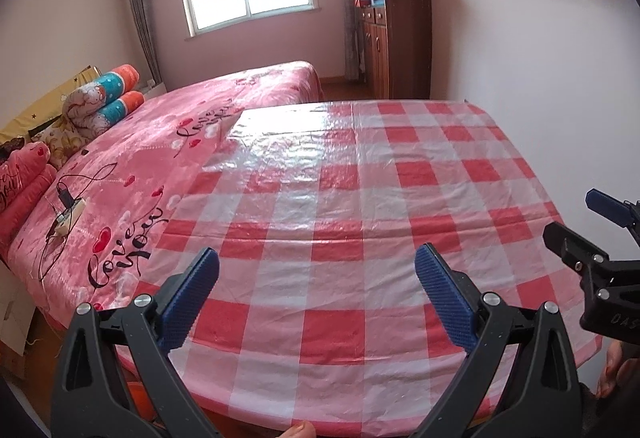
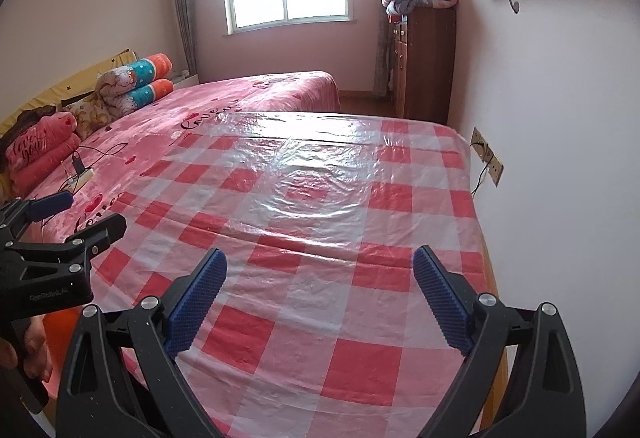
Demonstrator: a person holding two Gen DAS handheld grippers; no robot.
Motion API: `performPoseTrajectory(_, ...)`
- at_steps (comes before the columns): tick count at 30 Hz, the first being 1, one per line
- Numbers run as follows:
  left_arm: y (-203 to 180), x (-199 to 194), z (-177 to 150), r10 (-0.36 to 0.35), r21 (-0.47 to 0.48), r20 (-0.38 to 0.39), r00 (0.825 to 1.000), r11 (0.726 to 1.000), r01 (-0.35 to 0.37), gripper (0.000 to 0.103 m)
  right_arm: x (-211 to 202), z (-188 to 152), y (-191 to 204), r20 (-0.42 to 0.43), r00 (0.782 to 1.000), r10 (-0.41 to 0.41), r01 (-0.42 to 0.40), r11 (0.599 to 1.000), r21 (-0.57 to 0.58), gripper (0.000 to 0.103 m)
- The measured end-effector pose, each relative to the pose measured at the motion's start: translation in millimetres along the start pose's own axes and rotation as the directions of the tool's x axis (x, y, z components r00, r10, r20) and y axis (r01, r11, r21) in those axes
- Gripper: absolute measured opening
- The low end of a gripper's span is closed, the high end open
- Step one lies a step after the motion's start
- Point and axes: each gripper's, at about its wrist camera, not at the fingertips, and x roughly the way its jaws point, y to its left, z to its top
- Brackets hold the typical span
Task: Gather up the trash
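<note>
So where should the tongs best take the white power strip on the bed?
Probably across its narrow width, from above: the power strip lies flat on the bed cover, so only its long sides offer grip. Stay clear of the upright black charger.

Checked table cover (image 1: 360, 197) – glossy, wrinkled, probably plastic; cabinet (image 1: 400, 41) – wood.
</note>
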Motion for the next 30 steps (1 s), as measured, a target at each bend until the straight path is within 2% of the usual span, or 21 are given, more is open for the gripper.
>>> performPoseTrajectory(7, 3, -14, 6, -0.020, -0.028, 0.062, 0.998, 0.999, 0.021, 0.099, -11, 9, -1, 0.028, 1.000, -0.014, 0.014, 1.000, 0.013, 0.095)
performPoseTrajectory(12, 4, -25, 10, 0.031, -0.037, 0.126, 0.992, 0.999, -0.027, 0.099, -18, 16, -5, 0.053, 0.998, -0.025, 0.024, 0.999, 0.022, 0.095)
performPoseTrajectory(20, 7, -30, 16, 0.033, -0.062, 0.156, 0.987, 0.998, -0.023, 0.099, -30, 25, -2, 0.096, 0.994, -0.045, 0.044, 0.999, 0.009, 0.095)
performPoseTrajectory(25, 10, -36, 18, 0.067, -0.096, 0.210, 0.975, 0.994, -0.048, 0.099, -39, 29, 4, 0.134, 0.989, -0.069, 0.071, 0.997, -0.013, 0.095)
performPoseTrajectory(30, 12, -37, 21, 0.044, -0.107, 0.246, 0.968, 0.994, -0.018, 0.099, -44, 31, 6, 0.172, 0.981, -0.088, 0.092, 0.996, -0.017, 0.096)
